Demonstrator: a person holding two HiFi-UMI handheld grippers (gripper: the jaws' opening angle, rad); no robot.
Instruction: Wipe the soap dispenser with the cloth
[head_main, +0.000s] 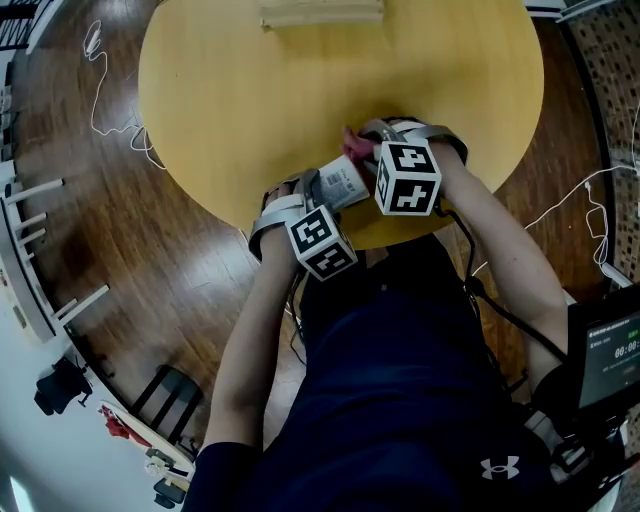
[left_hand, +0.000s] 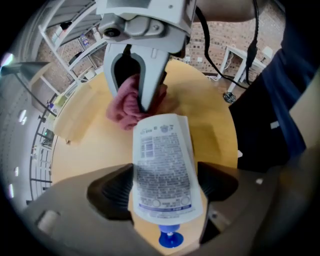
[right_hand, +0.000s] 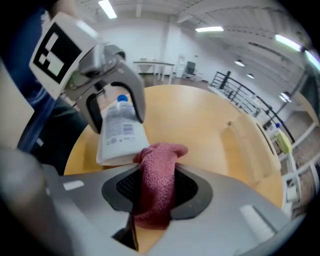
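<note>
- Hovering at the desk's (head_main: 250, 90) six-o'clock edge, left claw (head_main: 318, 190) and right claw (head_main: 372, 150) meet.
- Left gripper view: left claw clamps the soap dispenser (left_hand: 162, 165); cloth (left_hand: 125, 107) touches its twelve-o'clock end.
- Right gripper view: right claw pinches the cloth; wiping seems barely begun, most surface left.

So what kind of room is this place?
Probably a big indoor hall used as a workspace: long ceiling lights, metal railings, and loose cables on the wooden floor by a round table.
</note>
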